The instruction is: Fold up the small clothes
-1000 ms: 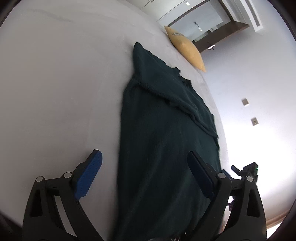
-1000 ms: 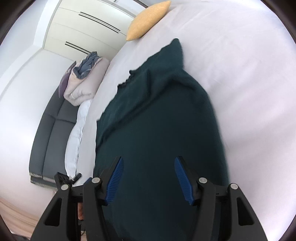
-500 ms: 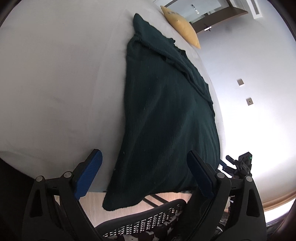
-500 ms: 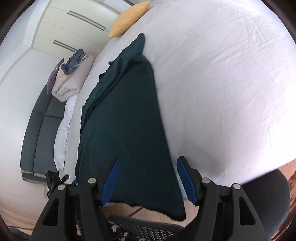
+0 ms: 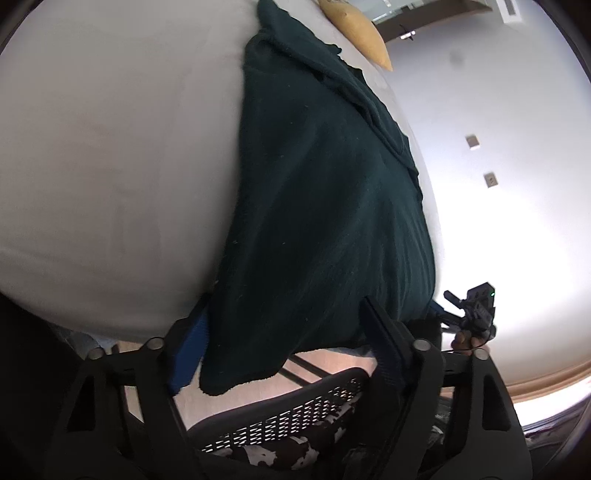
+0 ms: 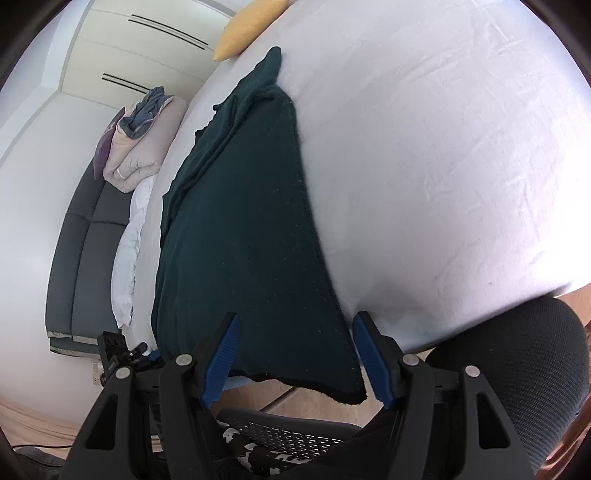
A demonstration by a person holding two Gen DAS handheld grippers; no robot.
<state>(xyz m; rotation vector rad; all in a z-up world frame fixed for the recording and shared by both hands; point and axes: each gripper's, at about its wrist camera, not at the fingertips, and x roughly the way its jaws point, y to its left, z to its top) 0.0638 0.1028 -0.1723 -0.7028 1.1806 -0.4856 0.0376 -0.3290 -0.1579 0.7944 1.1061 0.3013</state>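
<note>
Both pairs of tongs are now sitting back at the near edge of the bed point(image 6: 461, 147), where earlier they were hovering over the middle of the dark green garment point(image 5: 325, 206). It is lying lengthwise on the sheet, hem hanging off the edge. The left tongs point(image 5: 288, 343) are closing around one hem corner, not yet pinching; the right tongs point(image 6: 295, 354) are standing spread astride the other. Gripping the hem looks like the step in hand; next, both need to clamp and carry it toward the yellow pillow point(image 6: 251, 29). A mesh chair point(image 6: 517, 369) is crowding the space below.
</note>
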